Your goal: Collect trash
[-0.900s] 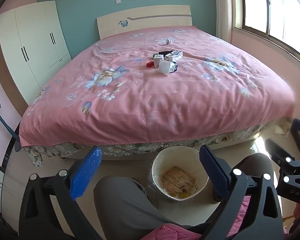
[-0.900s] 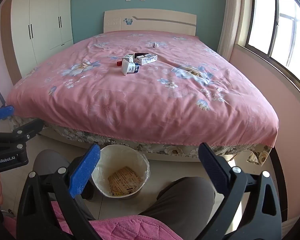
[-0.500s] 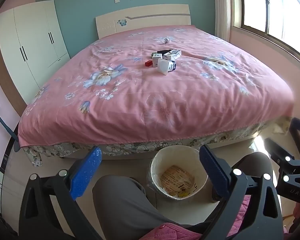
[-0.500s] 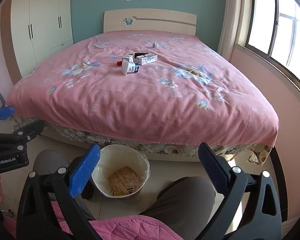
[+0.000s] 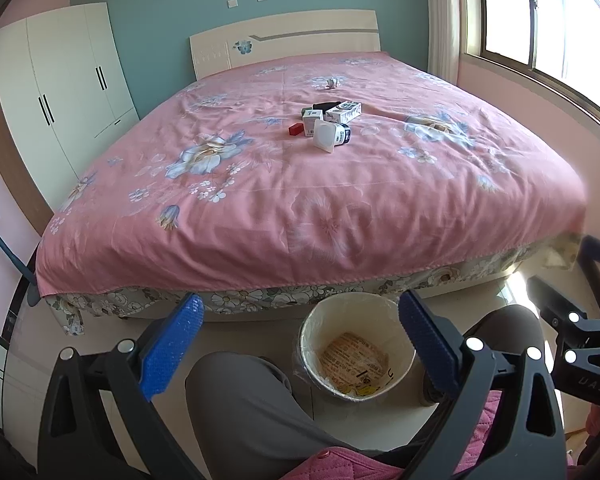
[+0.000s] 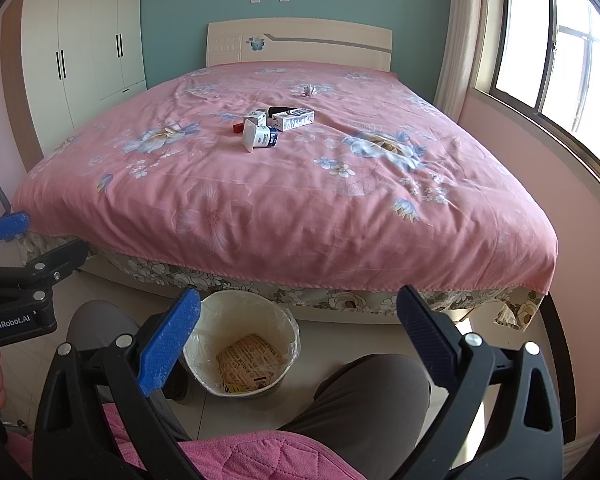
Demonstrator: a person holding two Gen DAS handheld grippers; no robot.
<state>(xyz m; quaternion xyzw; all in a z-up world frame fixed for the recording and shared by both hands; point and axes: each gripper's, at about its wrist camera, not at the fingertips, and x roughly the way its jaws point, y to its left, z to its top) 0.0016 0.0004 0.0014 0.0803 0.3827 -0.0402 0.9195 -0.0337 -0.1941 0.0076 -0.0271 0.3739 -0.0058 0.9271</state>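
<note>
A cluster of trash lies on the middle of the pink bed: a white cup (image 5: 329, 139) (image 6: 256, 137) on its side, a white carton (image 5: 344, 111) (image 6: 294, 119), a small white box (image 5: 312, 120) and a small red item (image 5: 296, 129) (image 6: 238, 127). A crumpled white scrap (image 5: 332, 82) (image 6: 309, 90) lies farther back. A lined waste bin (image 5: 312, 320) (image 6: 290, 322) with printed paper inside stands on the floor at the bed's foot. My left gripper (image 5: 300, 338) and right gripper (image 6: 298, 332) are both open and empty, held low over the person's knees, far from the trash.
The bed (image 5: 340, 208) fills the room's middle. A white wardrobe (image 5: 60, 88) stands at the left wall and a window (image 6: 560, 60) at the right. The person's legs (image 5: 252, 412) flank the bin. The other gripper shows at each view's edge.
Both views have barely shifted; the left wrist view drifts slightly. Both grippers stay open and empty.
</note>
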